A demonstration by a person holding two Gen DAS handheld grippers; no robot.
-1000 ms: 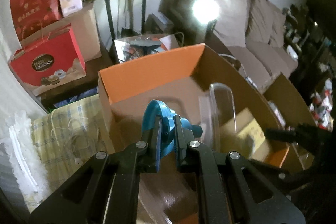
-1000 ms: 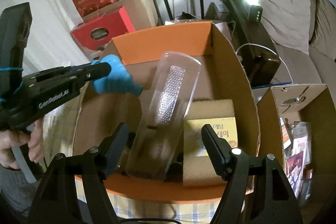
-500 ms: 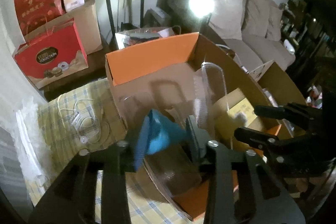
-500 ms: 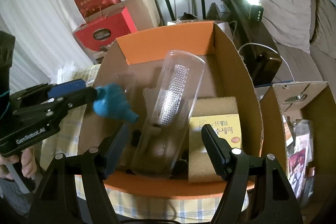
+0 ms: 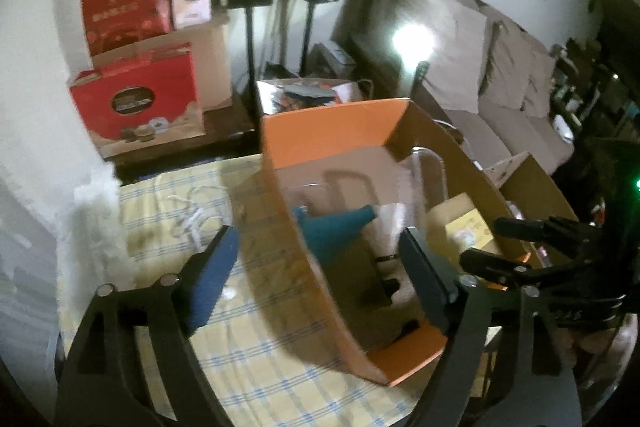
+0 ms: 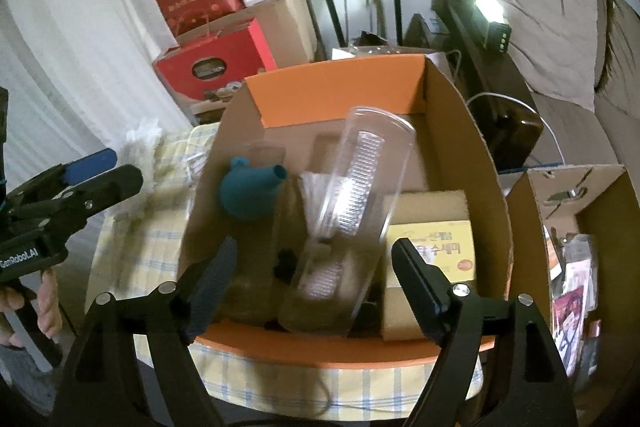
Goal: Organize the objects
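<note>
Both the left gripper (image 5: 320, 259) and right gripper (image 6: 314, 273) gape wide, empty. The teal funnel (image 6: 250, 193) lies inside the cardboard box (image 6: 492, 195), centre frame.

Table under yellow checked cloth (image 5: 276, 359); on it: open cardboard box (image 6: 472, 131), white cord (image 5: 192, 215) beside box.

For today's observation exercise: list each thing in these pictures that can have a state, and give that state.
Orange-lined cardboard box: open, flaps up.
Teal rubber funnel: lying inside the box, ungripped.
Clear plastic case with metal grater: closed, leaning tilted inside the box.
Left gripper: open, empty.
Right gripper: open, empty.
</note>
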